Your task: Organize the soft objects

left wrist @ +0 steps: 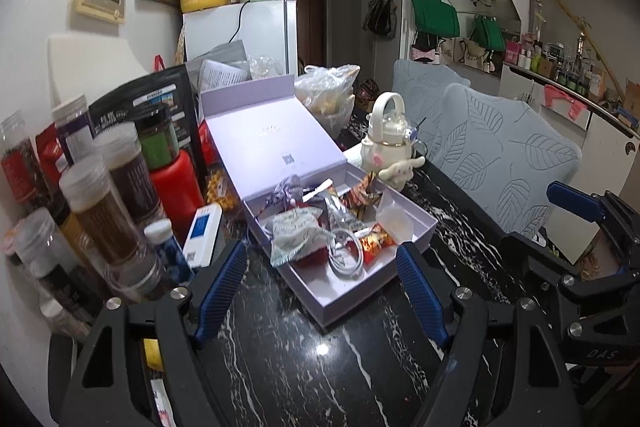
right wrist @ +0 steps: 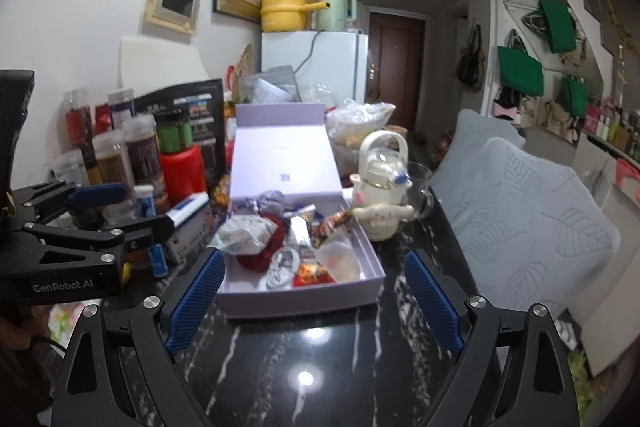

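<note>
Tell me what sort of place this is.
Most likely a small lived-in apartment, at a cluttered dining table. A white fridge topped with a yellow pot, cushioned chairs and green tote bags hung on the wall suggest a home.

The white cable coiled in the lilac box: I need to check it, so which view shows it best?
The left wrist view: the white cable lies near and sharp, its loops separable. The right wrist view shows it smaller and slightly blurred, beside red wrappers.

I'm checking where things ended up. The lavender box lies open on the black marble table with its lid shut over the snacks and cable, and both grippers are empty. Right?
Not quite. The lavender box has its lid folded back, not shut; the right wrist view shows snacks and cable exposed. The left gripper and right gripper are empty, open above the table.
</note>
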### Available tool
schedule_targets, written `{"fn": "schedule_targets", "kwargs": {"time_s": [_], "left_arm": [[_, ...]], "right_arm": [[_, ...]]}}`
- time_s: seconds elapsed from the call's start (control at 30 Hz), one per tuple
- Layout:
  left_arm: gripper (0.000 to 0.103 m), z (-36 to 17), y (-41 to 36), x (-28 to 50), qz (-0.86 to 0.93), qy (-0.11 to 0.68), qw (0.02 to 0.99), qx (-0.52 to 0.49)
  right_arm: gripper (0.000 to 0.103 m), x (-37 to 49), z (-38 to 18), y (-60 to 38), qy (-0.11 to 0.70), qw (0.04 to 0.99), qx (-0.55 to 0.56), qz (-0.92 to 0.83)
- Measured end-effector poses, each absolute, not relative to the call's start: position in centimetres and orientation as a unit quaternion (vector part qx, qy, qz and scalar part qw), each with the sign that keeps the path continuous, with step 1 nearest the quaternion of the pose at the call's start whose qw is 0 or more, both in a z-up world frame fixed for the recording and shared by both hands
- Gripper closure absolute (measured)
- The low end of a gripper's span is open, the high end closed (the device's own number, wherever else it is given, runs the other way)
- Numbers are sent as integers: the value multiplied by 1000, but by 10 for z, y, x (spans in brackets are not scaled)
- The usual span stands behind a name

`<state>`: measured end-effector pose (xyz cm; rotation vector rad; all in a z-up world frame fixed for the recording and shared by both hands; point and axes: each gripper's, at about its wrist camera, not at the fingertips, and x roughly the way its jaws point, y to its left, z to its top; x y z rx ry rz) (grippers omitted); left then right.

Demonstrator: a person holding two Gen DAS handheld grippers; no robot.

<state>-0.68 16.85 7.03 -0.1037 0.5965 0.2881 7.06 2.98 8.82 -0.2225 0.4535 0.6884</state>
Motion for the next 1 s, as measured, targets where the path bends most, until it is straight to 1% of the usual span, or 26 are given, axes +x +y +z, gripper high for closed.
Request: {"fn": "schedule_targets", "kwargs": {"time_s": [0.2,0.4,0.7,1.0], "left_arm": [[26,58,165,-14,147,292,944,-48],[26,49,167,-17,136,294,943,-71],[26,38,163,-9,120,305,943,-64],[26,34,161,-4,118,313,940,-61]], "right_arm": [[10,68,74,21,238,914,-105,310],[10,65,63,16,252,918,-114,285],[10,68,45,13,289,906,-100,292],[10,72,43,14,297,905,-96,289]]}}
